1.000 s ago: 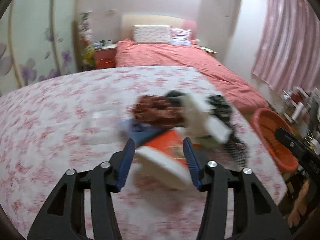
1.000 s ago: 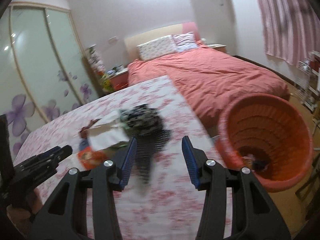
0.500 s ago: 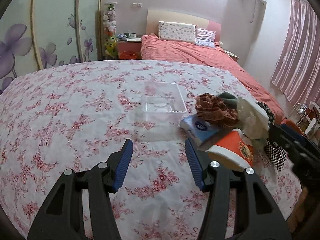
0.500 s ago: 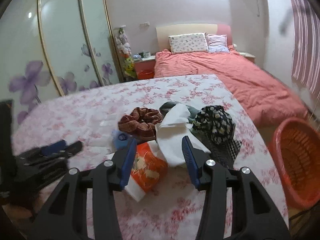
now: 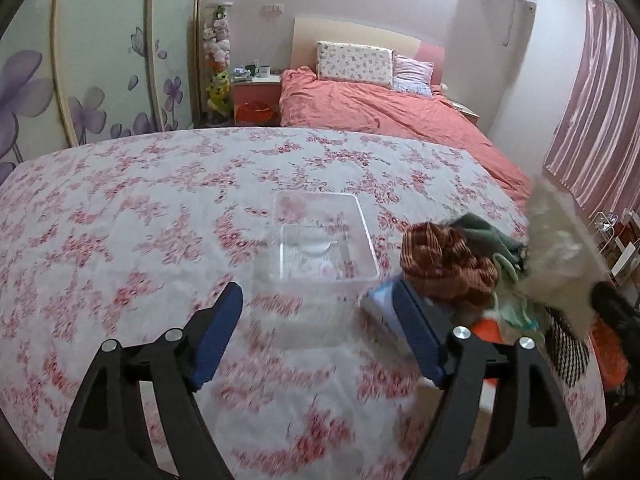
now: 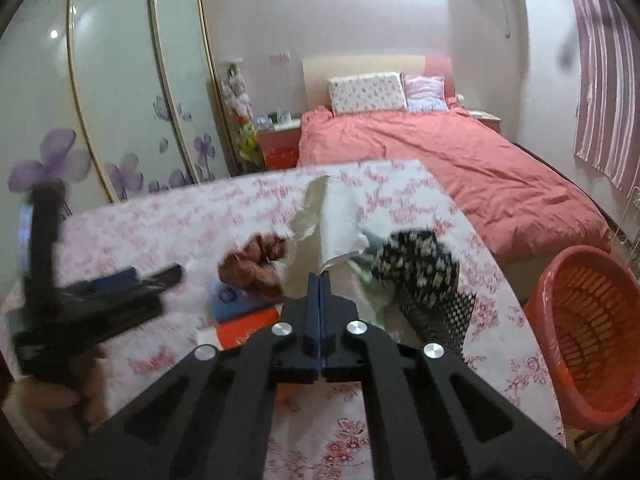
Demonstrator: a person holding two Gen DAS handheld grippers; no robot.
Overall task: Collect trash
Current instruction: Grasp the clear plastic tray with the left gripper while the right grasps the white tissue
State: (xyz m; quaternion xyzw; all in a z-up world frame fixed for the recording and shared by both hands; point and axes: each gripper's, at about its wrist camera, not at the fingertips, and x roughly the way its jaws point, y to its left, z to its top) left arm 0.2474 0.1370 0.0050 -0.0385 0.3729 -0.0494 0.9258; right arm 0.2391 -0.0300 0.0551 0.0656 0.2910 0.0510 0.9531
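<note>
Where flowers spread, pink tablecloth (image 5: pixel 120 220), bedroom.

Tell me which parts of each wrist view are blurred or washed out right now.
Left wrist: the bag at right is smeared, the near tablecloth streaked; the clear box stays fairly sharp. Right wrist: the bag, the cloths and the left gripper are blurred; ceiling glare whitens the wall.

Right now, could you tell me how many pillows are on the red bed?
2: a floral pillow against the headboard, and a pink striped pillow just to its right. Others may be hidden.
</note>
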